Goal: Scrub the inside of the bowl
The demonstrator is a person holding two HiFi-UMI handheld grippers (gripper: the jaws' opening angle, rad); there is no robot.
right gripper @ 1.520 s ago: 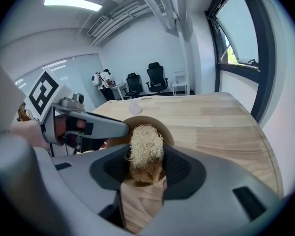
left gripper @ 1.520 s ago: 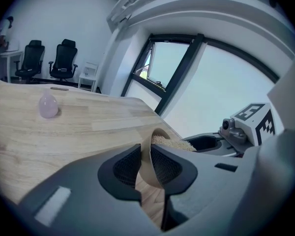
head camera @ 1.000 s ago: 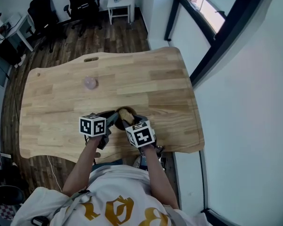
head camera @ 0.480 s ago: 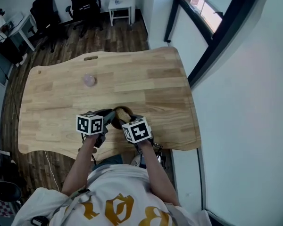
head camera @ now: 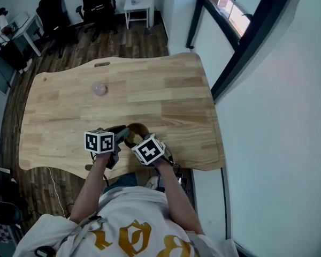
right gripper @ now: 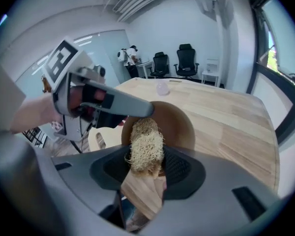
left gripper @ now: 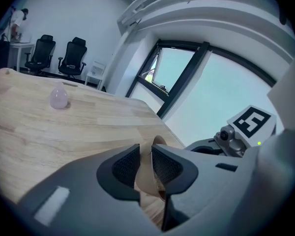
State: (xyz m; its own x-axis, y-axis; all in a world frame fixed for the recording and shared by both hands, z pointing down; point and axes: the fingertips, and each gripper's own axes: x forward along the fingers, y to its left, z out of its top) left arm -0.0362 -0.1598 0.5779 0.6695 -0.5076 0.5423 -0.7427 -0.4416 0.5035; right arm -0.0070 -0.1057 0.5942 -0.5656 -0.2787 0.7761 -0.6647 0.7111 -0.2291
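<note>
While left gripper (left gripper: 145,155) jaws pinch bowl (right gripper: 179,124) rim, right gripper (right gripper: 146,165) jaws clamp scrubber (right gripper: 145,144) — inside bowl.

Worktop (head camera: 150,95): is lying pale and wood-grained, its wavy far edge facing the room and its right end reaching toward the window wall.
Slot (head camera: 101,64): is showing as a narrow cut-out near the worktop's far edge.
Pink-tinted object (head camera: 99,89): is sitting alone on the far left part of the worktop; small, rounded and translucent, its kind cannot be told.
Office chairs (head camera: 93,1): two black ones are standing on the dark plank floor (head camera: 69,52) beyond the worktop.
White side table (head camera: 136,4): is standing just beside the chairs, near the wall.
Window (head camera: 232,9): is running in a dark frame along the right wall.
Person in the background (right gripper: 124,55): is standing far off, beyond the worktop's end.
</note>
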